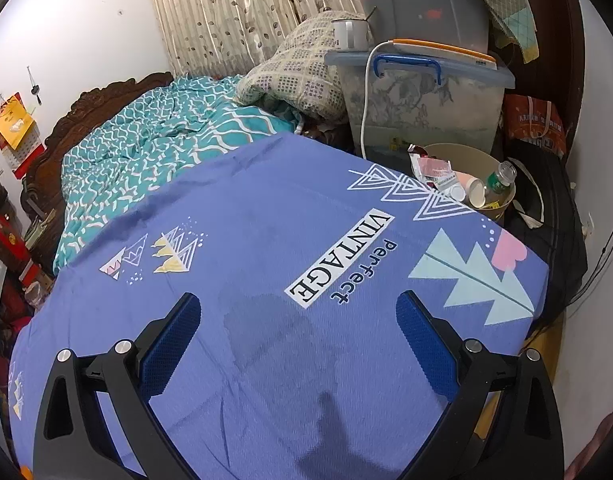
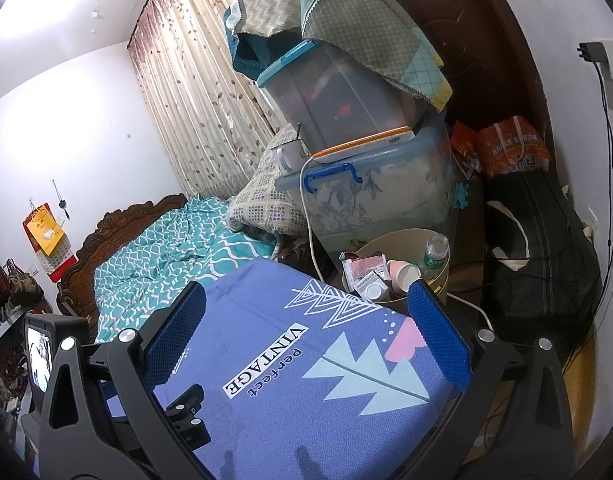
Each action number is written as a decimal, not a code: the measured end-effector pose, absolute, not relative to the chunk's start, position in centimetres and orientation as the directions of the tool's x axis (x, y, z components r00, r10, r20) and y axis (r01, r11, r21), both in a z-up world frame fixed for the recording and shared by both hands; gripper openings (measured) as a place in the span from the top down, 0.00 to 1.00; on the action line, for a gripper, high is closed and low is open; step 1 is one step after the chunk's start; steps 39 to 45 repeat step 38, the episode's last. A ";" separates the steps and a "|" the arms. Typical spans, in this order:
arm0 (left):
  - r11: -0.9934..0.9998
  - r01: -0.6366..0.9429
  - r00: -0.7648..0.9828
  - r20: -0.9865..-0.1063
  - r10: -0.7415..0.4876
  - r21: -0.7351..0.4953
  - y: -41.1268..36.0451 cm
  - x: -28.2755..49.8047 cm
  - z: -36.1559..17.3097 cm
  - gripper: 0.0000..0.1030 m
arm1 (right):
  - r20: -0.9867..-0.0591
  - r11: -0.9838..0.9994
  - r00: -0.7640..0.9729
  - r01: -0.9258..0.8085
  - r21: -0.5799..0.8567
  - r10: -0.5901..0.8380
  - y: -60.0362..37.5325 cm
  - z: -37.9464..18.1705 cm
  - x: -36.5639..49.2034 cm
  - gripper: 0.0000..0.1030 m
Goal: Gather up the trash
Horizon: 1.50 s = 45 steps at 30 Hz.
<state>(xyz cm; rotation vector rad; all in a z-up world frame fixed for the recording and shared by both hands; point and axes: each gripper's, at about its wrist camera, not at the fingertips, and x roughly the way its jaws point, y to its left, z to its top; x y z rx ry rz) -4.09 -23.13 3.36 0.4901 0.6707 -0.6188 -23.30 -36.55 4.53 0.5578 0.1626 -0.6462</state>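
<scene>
Meanwhile, both hand-held grippers, left (image 1: pixel 298 320) and right (image 2: pixel 306 312), hover wide open and empty over a bed's blue printed sheet (image 1: pixel 266 220); beside its far corner, a beige bin (image 2: pixel 398 240) holds a bottle (image 2: pixel 436 254), cups and wrappers, below stacked storage boxes (image 2: pixel 386 184)
</scene>
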 end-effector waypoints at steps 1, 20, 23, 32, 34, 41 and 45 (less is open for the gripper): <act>0.716 0.664 0.619 -0.697 -0.363 0.217 -23.1 -4.1 3.3 0.08 | -0.313 0.658 0.792 0.610 0.441 -0.524 -36.6 4.5 -23.2 0.03; 0.707 0.675 0.608 -0.704 -0.368 0.213 -23.3 -4.4 3.0 0.08 | -0.314 0.670 0.798 0.603 0.433 -0.515 -36.2 4.0 -22.8 0.03; 0.702 0.679 0.605 -0.705 -0.370 0.214 -23.4 -4.5 3.1 0.08 | -0.315 0.668 0.796 0.605 0.433 -0.517 -36.1 4.0 -22.8 0.03; 0.696 0.694 0.588 -0.703 -0.400 0.184 -23.1 -4.2 3.4 0.08 | -0.316 0.668 0.797 0.604 0.435 -0.514 -36.1 4.2 -22.8 0.03; 0.697 0.697 0.579 -0.707 -0.407 0.169 -23.0 -4.2 3.5 0.08 | -0.317 0.669 0.797 0.603 0.434 -0.513 -36.1 4.1 -22.8 0.03; 0.698 0.696 0.579 -0.707 -0.406 0.169 -23.0 -4.2 3.6 0.08 | -0.317 0.669 0.797 0.604 0.434 -0.514 -36.1 4.1 -22.7 0.03; 0.698 0.696 0.579 -0.707 -0.406 0.169 -23.0 -4.2 3.6 0.08 | -0.317 0.669 0.797 0.604 0.434 -0.514 -36.1 4.1 -22.7 0.03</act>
